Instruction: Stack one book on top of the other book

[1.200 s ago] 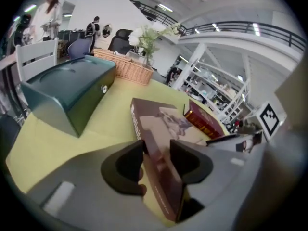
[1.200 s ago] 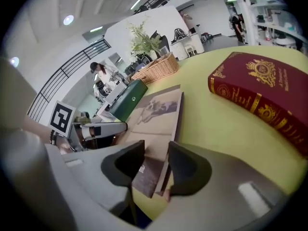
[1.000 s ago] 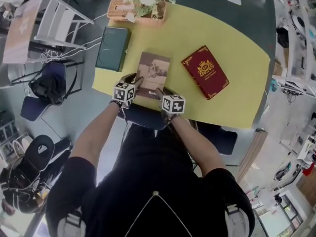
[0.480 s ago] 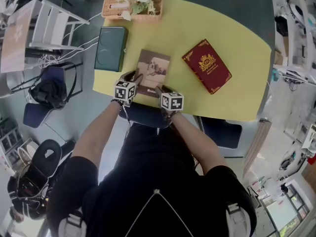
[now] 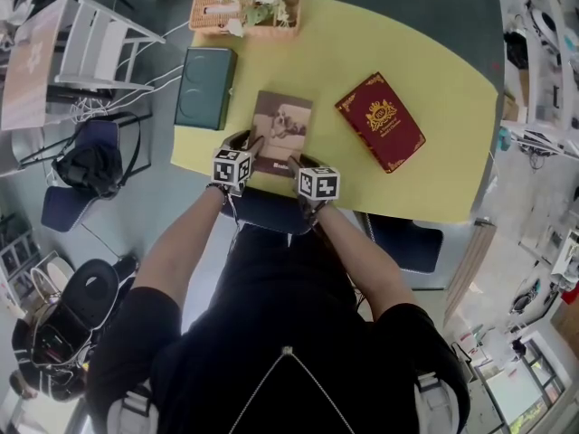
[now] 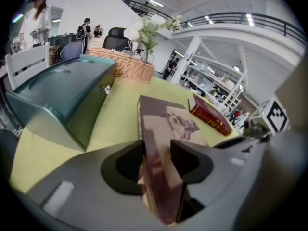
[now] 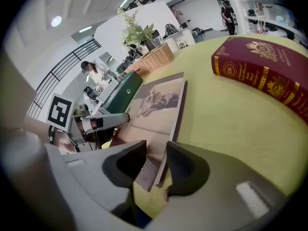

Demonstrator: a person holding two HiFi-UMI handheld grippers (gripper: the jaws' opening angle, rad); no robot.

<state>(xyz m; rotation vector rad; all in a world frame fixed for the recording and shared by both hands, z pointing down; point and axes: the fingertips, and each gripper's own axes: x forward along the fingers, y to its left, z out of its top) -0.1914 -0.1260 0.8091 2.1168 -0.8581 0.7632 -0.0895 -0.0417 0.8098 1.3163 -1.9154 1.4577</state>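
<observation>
Left gripper (image 6: 158,150) is closed on the near left corner of the brown book (image 5: 282,125), and the thickness of the book is seen clamped between its jaws. Right gripper (image 7: 154,153) is set on the near right corner of the same book. Its jaws have just been closing, and the corner is held between them. The near edge is taken from both sides, it is judged, so that the book can be lifted flat and is not tilted or opened while it is carried.

The brown book lies at the near edge of the yellow tabletop (image 5: 434,161), with the cover picture up. The red book (image 5: 380,121) is laid to the right and a little farther, well apart, cover up and turned at an angle. It is judged to be the base for the brown one, so the stack is not yet made. Farther left a green case (image 5: 205,87) is placed, and behind it a basket (image 5: 246,21) with flowers, both outside the likely path.

Counted: two grippers, two books, one case, one basket.
</observation>
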